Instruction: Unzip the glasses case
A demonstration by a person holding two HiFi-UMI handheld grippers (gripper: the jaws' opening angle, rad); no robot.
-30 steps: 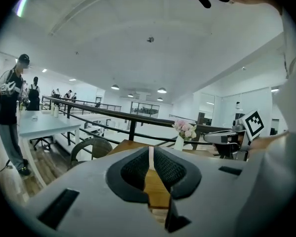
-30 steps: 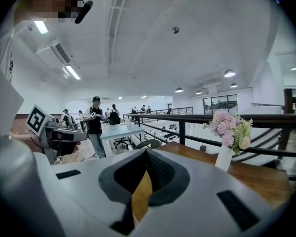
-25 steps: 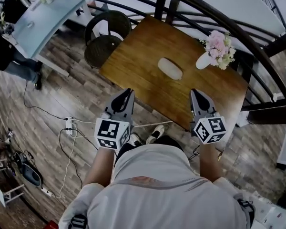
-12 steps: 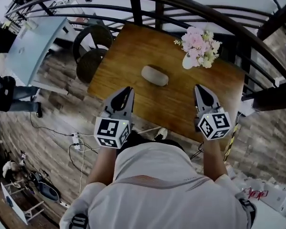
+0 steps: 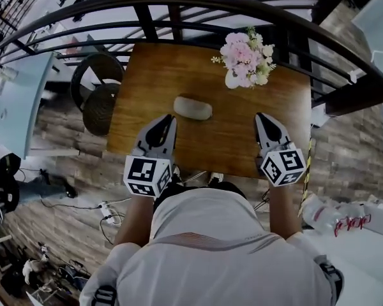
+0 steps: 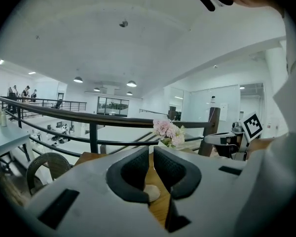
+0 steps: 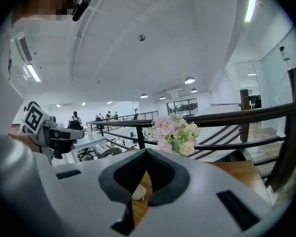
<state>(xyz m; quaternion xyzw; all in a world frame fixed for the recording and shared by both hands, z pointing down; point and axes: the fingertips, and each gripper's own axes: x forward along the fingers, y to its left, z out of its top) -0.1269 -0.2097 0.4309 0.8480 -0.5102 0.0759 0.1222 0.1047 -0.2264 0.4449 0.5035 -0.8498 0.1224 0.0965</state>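
1. Glasses case first: it lies flat on the wooden table, near the middle and a touch left of centre, with nothing touching it.
2. Over on the left, a round wicker chair stands beside the table's edge, well clear of the action.
3. Left gripper hovers over the near edge, jaws drawn together and empty. Its own view looks past the tips to the case lying beyond them.
4. The case is a pale, rounded oblong pouch and looks closed. The zip and its pull are too small to make out from here.
5. A white vase of pink flowers stands behind and to the right of the case, apart from it.
6. Right gripper is also at the near edge, jaws pressed together and holding nothing.
7. Progress, as I read it: nothing is done yet. Reaching the case, pinning it, finding the pull and running the zip open are all left to do.
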